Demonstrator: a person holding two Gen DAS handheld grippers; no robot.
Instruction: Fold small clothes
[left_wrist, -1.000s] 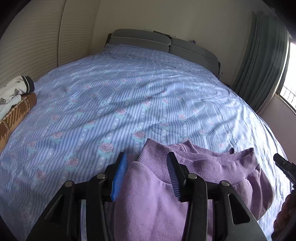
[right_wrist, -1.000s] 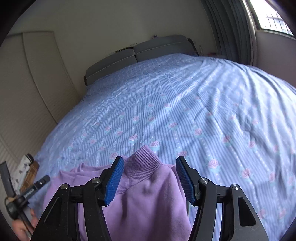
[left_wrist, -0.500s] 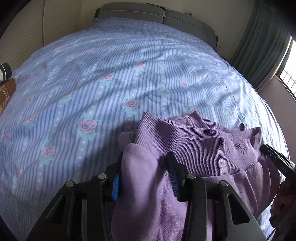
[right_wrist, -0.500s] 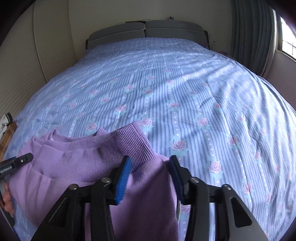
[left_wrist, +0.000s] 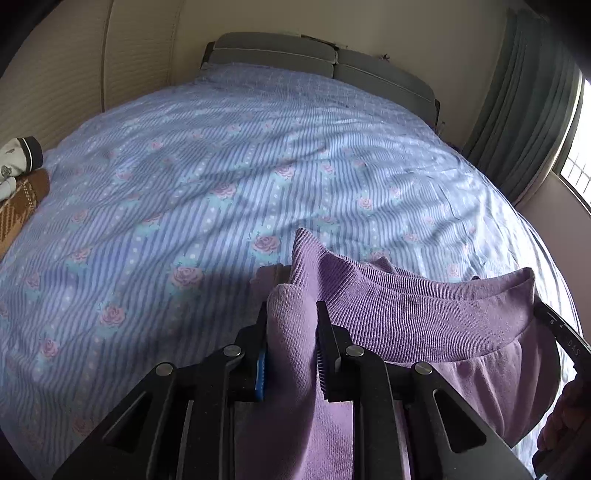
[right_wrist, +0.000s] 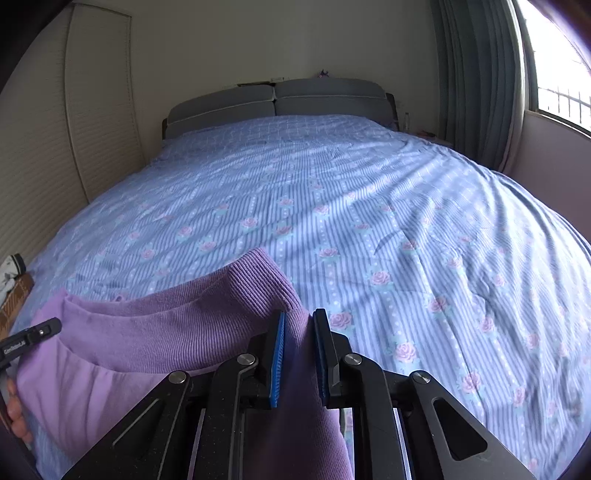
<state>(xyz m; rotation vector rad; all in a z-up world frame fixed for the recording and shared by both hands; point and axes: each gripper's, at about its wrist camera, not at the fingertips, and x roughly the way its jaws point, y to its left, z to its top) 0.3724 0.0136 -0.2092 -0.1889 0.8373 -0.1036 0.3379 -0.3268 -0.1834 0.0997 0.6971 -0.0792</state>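
A purple sweatshirt-like garment (left_wrist: 406, 310) lies at the near edge of the bed, its ribbed hem stretched between both grippers. My left gripper (left_wrist: 291, 314) has a bunched fold of its left corner between the blue pads; the jaws are closing and the pads press the cloth. In the right wrist view the same garment (right_wrist: 166, 325) spreads to the left, and my right gripper (right_wrist: 300, 321) is pinched shut on its right corner. One black tip of the other gripper shows at the far side of each view.
The blue striped bedspread with pink roses (left_wrist: 184, 184) stretches flat to a grey headboard (left_wrist: 314, 55). Folded clothes (left_wrist: 18, 192), brown plaid and white, lie at the bed's left edge. Grey-green curtains (right_wrist: 476, 81) and a window stand at the right.
Both grippers went from wide open around the garment's corners to closed on the cloth. Both sank a little toward the bed, and the hem now hangs taut between them.
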